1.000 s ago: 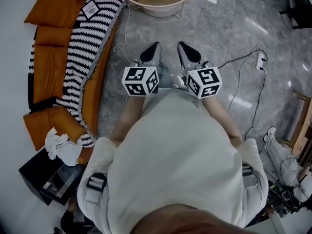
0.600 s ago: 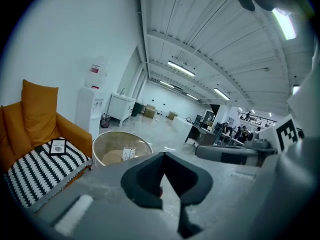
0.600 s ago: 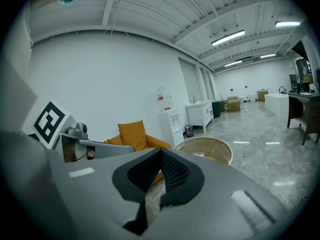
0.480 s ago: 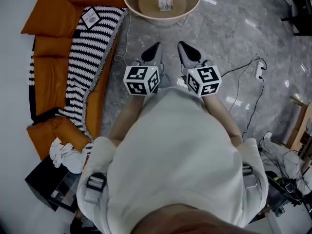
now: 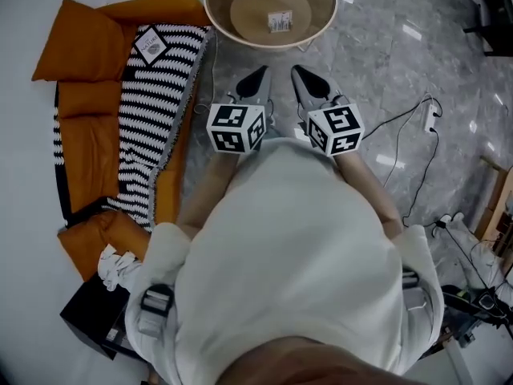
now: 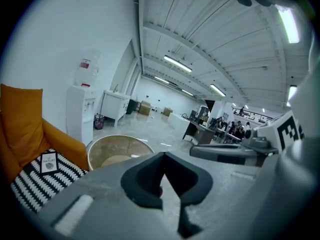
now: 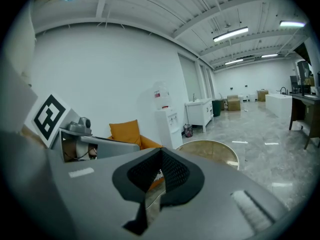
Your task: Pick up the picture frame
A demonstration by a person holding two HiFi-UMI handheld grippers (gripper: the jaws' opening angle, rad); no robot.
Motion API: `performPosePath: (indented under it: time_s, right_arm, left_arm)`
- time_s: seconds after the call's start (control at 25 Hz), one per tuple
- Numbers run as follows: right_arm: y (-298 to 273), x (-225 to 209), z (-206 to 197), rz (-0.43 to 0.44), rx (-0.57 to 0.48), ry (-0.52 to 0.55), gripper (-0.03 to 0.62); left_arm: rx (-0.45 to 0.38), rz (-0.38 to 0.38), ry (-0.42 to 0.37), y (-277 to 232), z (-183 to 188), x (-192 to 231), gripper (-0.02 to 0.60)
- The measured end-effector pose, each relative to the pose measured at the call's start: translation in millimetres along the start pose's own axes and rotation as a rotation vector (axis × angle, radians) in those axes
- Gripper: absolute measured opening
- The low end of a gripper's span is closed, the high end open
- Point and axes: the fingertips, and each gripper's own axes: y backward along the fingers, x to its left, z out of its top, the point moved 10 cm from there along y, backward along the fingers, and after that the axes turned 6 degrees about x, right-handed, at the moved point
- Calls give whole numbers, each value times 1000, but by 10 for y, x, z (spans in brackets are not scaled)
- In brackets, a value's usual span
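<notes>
Left gripper (image 5: 256,77), right gripper (image 5: 300,75): jaws together, empty
I see the picture frame (image 5: 151,44) left of them; it lies on the striped blanket (image 5: 148,103)

The picture frame (image 6: 49,162) on the striped blanket (image 6: 27,186) at the left reads "NATURE"; the sticker (image 5: 280,22) in the far round tray (image 5: 215,16) is too small to read

We log colours: sofa (image 5: 84,79) orange; throw (image 5: 148,111) black-and-white striped; picture frame (image 5: 151,45) black-edged, white inside; floor (image 5: 385,46) grey marbled; round surface (image 5: 248,10) tan, cream rim; left gripper (image 5: 258,73) and right gripper (image 5: 297,73) grey, cubes black-and-white squares; our top (image 5: 288,247) white
</notes>
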Motion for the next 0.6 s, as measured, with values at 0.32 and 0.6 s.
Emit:
performPosePath:
  time_s: [0.32, 0.6]
  right_arm:
    - [-440, -86, 102, -37, 11, -26, -2]
    - [-617, -260, 53, -73, 67, -40, 0]
  left_arm:
    - [42, -14, -3, -278, 147, 426, 0]
    - [78, -10, 0, -523, 152, 650, 0]
